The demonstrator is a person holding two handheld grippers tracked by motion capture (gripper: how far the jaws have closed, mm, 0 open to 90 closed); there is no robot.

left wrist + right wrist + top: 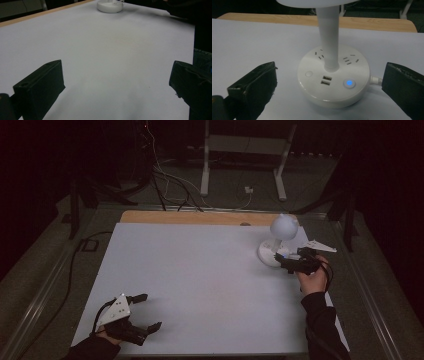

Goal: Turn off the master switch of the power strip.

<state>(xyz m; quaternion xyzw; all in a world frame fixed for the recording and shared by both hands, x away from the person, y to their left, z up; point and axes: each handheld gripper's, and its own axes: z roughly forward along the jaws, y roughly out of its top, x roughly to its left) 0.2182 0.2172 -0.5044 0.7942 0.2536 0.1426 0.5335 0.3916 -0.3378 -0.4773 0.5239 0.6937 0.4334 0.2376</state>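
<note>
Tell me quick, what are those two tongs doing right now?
Left tongs: open, holding nothing, over the bare white table.
Right tongs: open, holding nothing, at the white lamp base.

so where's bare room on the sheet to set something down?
Most of the white sheet is bare: everything between the left claw at the near-left corner and the lamp far right. Crowded only there, where the right claw flanks the base.

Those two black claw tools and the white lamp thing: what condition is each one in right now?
White desk lamp with round socket base: upright on the white table, blue button glowing, head not visibly lit.
Left gripper: open, low near the table's front left, nothing between its jaws.
Right gripper: open, jaws either side of the lamp base, not gripping it.
</note>
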